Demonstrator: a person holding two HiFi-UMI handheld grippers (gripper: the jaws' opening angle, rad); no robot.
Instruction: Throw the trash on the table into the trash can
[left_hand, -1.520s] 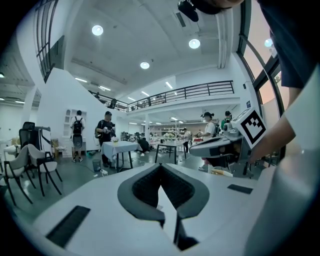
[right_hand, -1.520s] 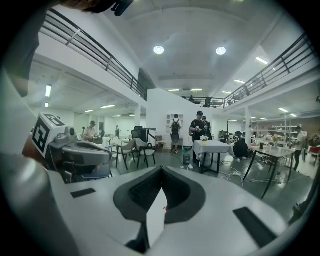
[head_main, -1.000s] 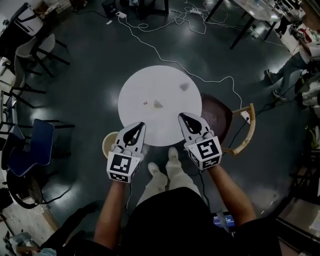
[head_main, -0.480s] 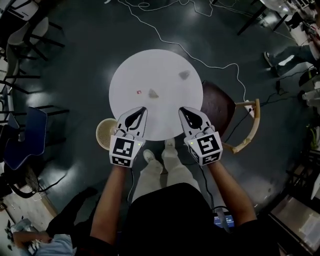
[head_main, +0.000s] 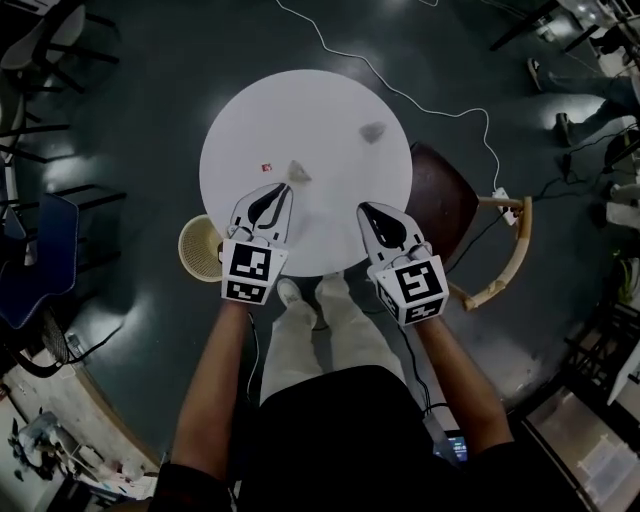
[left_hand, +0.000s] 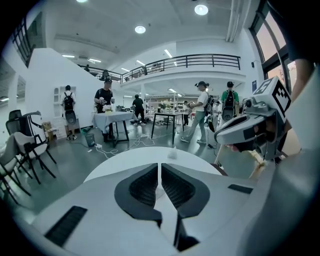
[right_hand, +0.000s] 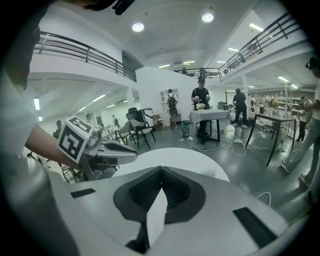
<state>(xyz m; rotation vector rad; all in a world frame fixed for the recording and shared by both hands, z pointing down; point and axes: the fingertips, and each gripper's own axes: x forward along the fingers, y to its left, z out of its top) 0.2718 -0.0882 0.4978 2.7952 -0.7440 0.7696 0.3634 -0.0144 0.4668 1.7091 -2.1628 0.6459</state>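
Grey crumpled paper (head_main: 298, 172) lying on white bench (head_main: 300, 105) just ahead of left tongs (head_main: 273, 192), red scrap (head_main: 266, 167) beside, second wad (head_main: 373, 131) farther right. Left tongs and right tongs (head_main: 369, 211) both pressed together, empty. Trash can (head_main: 200, 248) on floor, left.

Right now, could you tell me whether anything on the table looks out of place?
Three bits of litter lie loose on the round white table: a small red scrap, a pale crumpled paper wad beside it, and a grey crumpled wad farther right. Nothing looks spilled or damaged.
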